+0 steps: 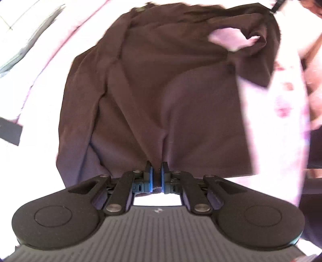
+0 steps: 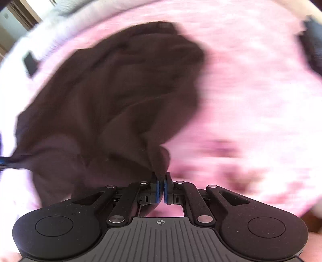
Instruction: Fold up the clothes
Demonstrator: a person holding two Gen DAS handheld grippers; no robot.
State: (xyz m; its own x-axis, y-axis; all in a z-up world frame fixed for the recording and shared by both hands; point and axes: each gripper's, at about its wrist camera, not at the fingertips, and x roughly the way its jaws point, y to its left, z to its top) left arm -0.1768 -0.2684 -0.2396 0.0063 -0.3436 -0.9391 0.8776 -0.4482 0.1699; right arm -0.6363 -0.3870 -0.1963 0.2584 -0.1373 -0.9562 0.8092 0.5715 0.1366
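On the pink bedcover we see the dark brown garment lying crumpled (the right view is blurred). We see the left gripper pinching its near edge, and the right gripper is closed on another bunched edge.

matt brown cloth garment (creased), pink bedsheet

Pink bedspread with darker pink blotches fills the area ahead of the tongs, overexposed by bright light. Tiled floor far left; door frame upper left, blurred.
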